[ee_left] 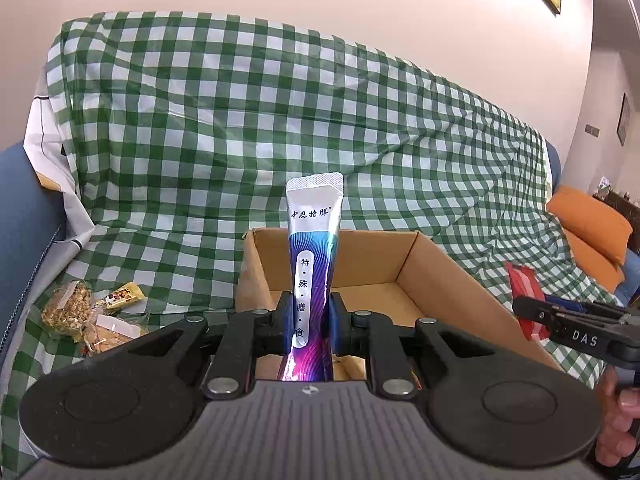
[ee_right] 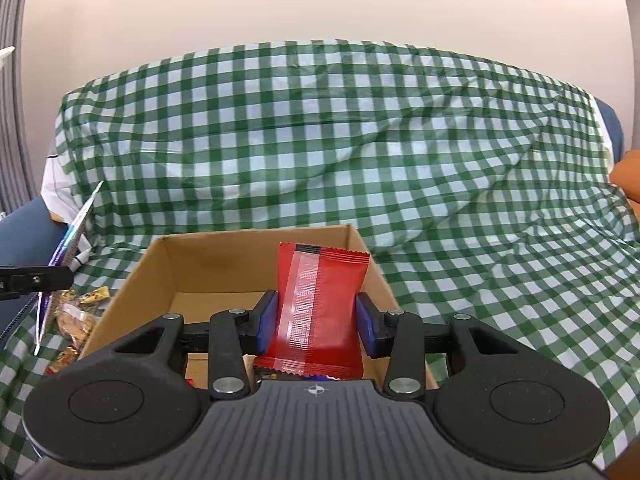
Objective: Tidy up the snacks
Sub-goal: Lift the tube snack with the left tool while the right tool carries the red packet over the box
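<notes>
Covering the sofa, green-checked cloth (ee_left: 280, 120) bears a cardboard box (ee_left: 440, 280); hand-held grippers clench snacks.

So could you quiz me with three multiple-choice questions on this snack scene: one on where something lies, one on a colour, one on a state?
1. Where do the loose snack packets lie?
A. left of the cardboard box
B. inside it
C. on the orange cushion

2. What colour is the packet in the right gripper?
A. green
B. red
C. silver

3. How is the left gripper?
A. wide open
B. out of view
C. shut on the stick sachet

Answers: 1 A, they sit on the checked cloth beside the box; 2 B, its wrapper is red; 3 C, both pads pinch the sachet.
</notes>
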A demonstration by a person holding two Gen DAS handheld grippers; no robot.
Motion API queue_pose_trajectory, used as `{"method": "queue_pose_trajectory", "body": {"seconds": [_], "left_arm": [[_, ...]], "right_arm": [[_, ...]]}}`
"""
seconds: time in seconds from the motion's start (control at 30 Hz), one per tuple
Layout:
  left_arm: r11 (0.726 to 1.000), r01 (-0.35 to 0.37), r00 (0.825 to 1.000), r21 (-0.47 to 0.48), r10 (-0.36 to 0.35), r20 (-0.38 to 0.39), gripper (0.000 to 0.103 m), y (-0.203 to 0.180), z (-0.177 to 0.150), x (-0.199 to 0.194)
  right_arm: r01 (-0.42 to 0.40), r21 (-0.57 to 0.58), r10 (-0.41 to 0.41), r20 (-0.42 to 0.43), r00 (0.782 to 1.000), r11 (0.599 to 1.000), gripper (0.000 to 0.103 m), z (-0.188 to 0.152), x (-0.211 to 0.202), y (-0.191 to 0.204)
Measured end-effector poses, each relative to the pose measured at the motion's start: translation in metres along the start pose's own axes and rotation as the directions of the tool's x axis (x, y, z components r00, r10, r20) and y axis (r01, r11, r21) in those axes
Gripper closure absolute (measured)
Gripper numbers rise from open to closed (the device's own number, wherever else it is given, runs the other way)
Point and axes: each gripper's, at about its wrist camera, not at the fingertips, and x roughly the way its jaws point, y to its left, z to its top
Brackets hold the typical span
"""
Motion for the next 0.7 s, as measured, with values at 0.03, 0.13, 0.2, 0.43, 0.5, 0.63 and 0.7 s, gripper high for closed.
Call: {"method": "queue_pose_trajectory", "body": {"seconds": [0.03, 0.13, 0.2, 0.43, 0.5, 0.63, 0.7], "left_arm": [[1.000, 0.001, 1.000, -0.003, -0.001, 0.002, 0.084, 0.0006, 0.0004, -0.0004], [1.000, 0.002, 1.000, -0.002, -0.002, 0.000, 0.084, -0.0001, 0.0014, 0.0001], [1.000, 0.004, 1.000, 0.002, -0.004, -0.003, 0.084, 0.0014, 0.0010, -0.0006], [1.000, 0.006, 1.000, 0.007, -0.006, 0.007, 0.084, 0.0028, -0.0002, -0.0040], [1.000, 0.008, 1.000, 0.005, -0.008, 0.008, 0.084, 0.0032, -0.0001, -0.0047], [1.000, 0.009, 1.000, 0.011, -0.009, 0.008, 0.084, 0.0009, -0.0007, -0.0043], [1.000, 0.011, 1.000, 0.016, -0.011, 0.008, 0.084, -0.0002, -0.0011, -0.0042]], "right_arm": [[0.001, 0.003, -0.001, -0.001, 1.000, 1.000, 0.060, -0.0003, 0.0000, -0.0012], [0.006, 0.002, -0.006, -0.002, 1.000, 1.000, 0.060, -0.0012, -0.0003, -0.0006], [0.005, -0.001, -0.005, -0.003, 1.000, 1.000, 0.060, -0.0016, -0.0002, 0.0014], [-0.008, -0.012, 0.008, -0.006, 1.000, 1.000, 0.060, -0.0004, 0.0047, 0.0071], [-0.011, -0.013, 0.011, -0.006, 1.000, 1.000, 0.060, -0.0001, 0.0057, 0.0067], [-0.014, -0.013, 0.014, -0.007, 1.000, 1.000, 0.060, 0.0004, 0.0068, 0.0057], [-0.014, -0.013, 0.014, -0.007, 1.000, 1.000, 0.060, 0.0005, 0.0072, 0.0054]]}}
